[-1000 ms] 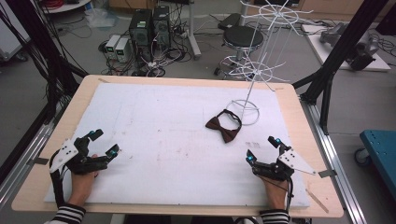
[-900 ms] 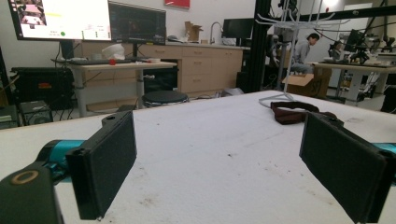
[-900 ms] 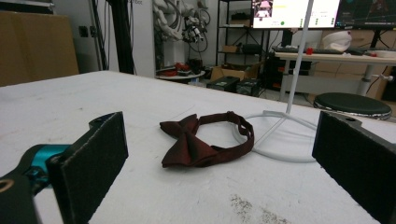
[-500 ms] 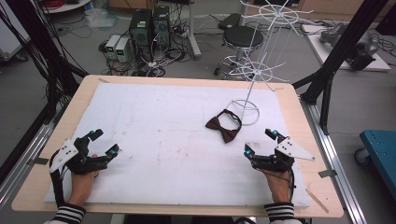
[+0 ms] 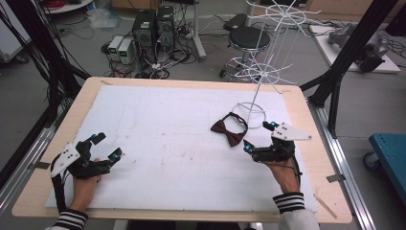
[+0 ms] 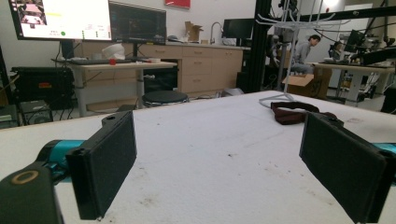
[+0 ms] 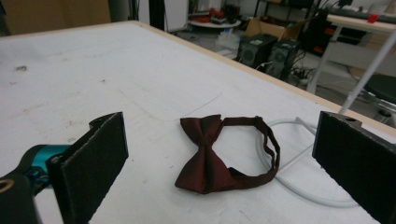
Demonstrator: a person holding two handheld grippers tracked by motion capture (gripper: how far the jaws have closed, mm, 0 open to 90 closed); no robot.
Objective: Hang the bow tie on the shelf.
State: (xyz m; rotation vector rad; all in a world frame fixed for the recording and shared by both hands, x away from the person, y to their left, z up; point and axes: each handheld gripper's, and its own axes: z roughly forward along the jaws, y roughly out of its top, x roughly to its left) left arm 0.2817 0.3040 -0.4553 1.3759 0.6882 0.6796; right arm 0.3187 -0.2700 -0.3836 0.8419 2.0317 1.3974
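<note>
A dark red bow tie with its strap looped behind it lies flat on the white mat, right of centre. In the right gripper view the bow tie lies just ahead, between the two wide-apart pads. My right gripper is open, just right of the bow tie and a short way from it. Near the front left of the table, my left gripper is open and holds nothing. From the left gripper view the bow tie is far off across the mat.
A white wire rack stands at the back right, its ring base just behind the bow tie. The white mat covers the wooden table. Black frame posts flank the table; a stool and computers sit on the floor beyond.
My right gripper has moved forward and a little left, from the front edge toward the bow tie. The left gripper and the bow tie have stayed put.
</note>
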